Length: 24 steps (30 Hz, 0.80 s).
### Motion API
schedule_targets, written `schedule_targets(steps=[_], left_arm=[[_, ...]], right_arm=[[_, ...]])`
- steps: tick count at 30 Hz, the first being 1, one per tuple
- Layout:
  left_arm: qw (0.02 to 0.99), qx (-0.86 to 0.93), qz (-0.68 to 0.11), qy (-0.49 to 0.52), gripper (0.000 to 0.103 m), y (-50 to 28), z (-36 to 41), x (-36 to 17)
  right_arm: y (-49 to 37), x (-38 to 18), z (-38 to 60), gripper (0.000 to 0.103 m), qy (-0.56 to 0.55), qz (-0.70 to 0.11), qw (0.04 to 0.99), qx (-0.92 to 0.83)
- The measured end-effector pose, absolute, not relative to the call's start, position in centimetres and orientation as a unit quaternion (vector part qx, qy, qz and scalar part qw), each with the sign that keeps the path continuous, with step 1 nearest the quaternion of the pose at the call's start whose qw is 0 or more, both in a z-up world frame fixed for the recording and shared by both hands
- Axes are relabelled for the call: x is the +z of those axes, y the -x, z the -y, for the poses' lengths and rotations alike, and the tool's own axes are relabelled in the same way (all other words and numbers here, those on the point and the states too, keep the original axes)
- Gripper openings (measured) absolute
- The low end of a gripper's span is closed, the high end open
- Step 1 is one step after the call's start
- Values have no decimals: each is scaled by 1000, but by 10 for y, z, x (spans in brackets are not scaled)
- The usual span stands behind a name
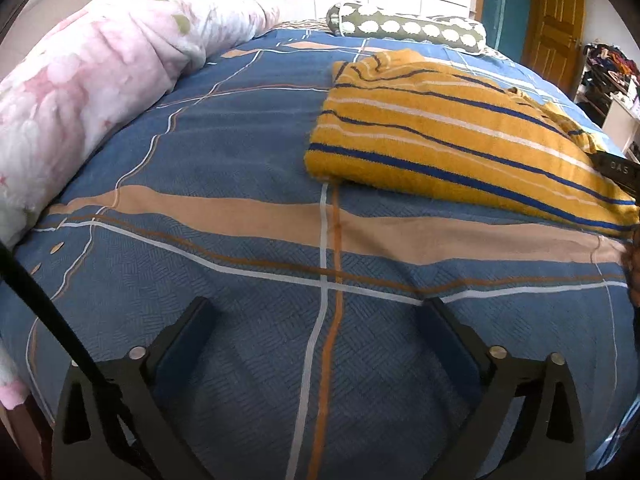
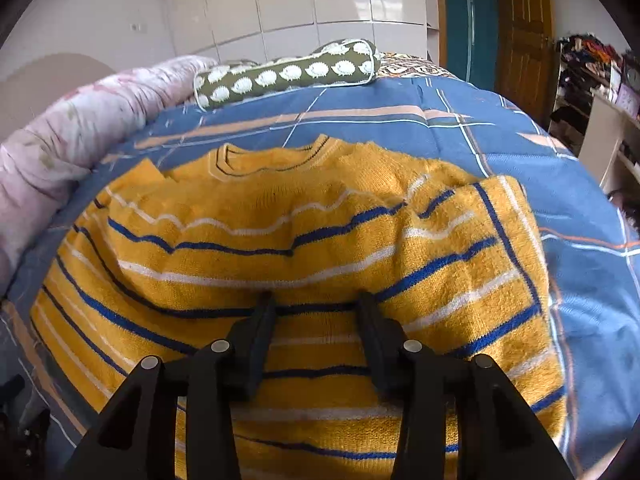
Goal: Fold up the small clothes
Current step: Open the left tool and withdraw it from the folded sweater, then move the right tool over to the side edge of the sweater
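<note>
- The left gripper [image 1: 316, 312], a black two-finger claw with blue-padded fingers, stands with its jaws spread wide and nothing between them; only the blue bedcover with tan bands and thin white and orange lines [image 1: 240, 152] lies under it.
- The mustard-yellow knitted sweater with blue and white stripes [image 1: 440, 128] lies flat on that bedcover, ahead and to the right of the left claw and well apart from it.
- The right gripper [image 2: 316, 306], black like the other, hangs directly over the sweater's lower body, its jaws partly apart with a strip of yellow knit showing between them.
- From this angle it is hard to say whether its fingertips [image 2: 266, 308] touch the wool or sit just above it; no fabric looks pinched.
- In the right wrist view the sweater's round collar lies far ahead of the claw, and one sleeve seems folded over the body to the claw's right.
- A rolled pink floral quilt [image 1: 92, 80] runs along the bed edge to the left of both claws.
- An olive bolster pillow with white hedgehog shapes [image 2: 288, 74] rests at the far end, beyond the sweater's collar.
- A brown wooden door [image 1: 556, 12] stands past the bed, ahead and right.
</note>
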<state>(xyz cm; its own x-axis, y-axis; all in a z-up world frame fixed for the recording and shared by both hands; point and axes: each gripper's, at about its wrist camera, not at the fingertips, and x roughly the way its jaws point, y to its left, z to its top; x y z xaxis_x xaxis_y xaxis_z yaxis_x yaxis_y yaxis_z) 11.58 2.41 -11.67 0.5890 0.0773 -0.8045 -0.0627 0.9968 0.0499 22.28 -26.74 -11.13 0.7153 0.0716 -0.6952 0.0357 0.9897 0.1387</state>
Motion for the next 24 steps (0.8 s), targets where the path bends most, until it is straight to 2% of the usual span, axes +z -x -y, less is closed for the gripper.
schedule_targets(steps=[10,24], left_arm=[[889,75,-452,-2,103,-124,-19,-117],[908,79,-412,-9,103,-118,-17,-119]], right_arm=[[-220,-112,268,49,-71,-370,926,14],[-208,-111,264,49,-50,-377,924,20]])
